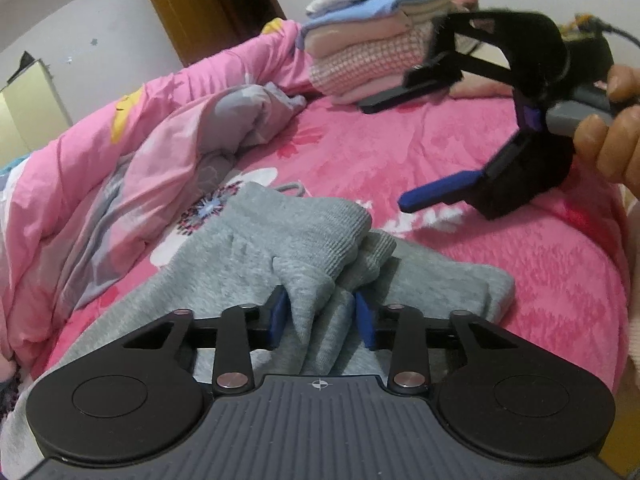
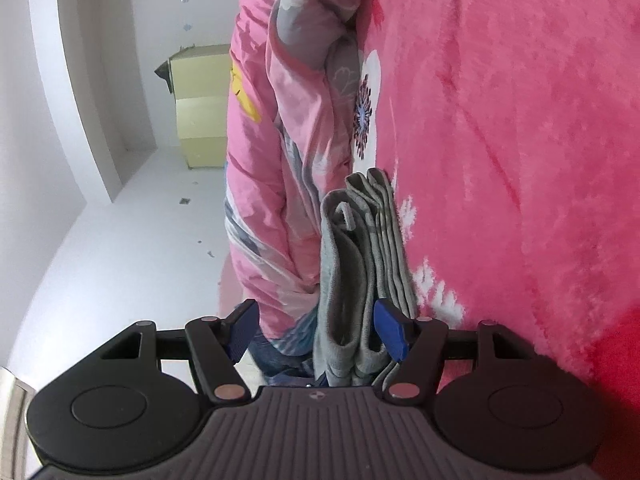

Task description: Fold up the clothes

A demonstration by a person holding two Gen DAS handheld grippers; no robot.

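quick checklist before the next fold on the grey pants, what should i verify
1. Left gripper has cloth between its fingers: ok, a ridge of the grey knit ribbed-cuff pants sits between the blue pads.
2. Right gripper grip: not ok, the fingers stand apart; the folded layers pass between them, unpinched.
3. Right gripper clear of the bed: ok, it appears raised above the pink fleece flowered blanket.
4. Landing space for the fold: ok, bare blanket lies beyond the pants.
5. Stack of folded clothes out of the way: ok, far back.
6. Rumpled pink and grey quilt clear of the pants: cannot tell, it lies close.
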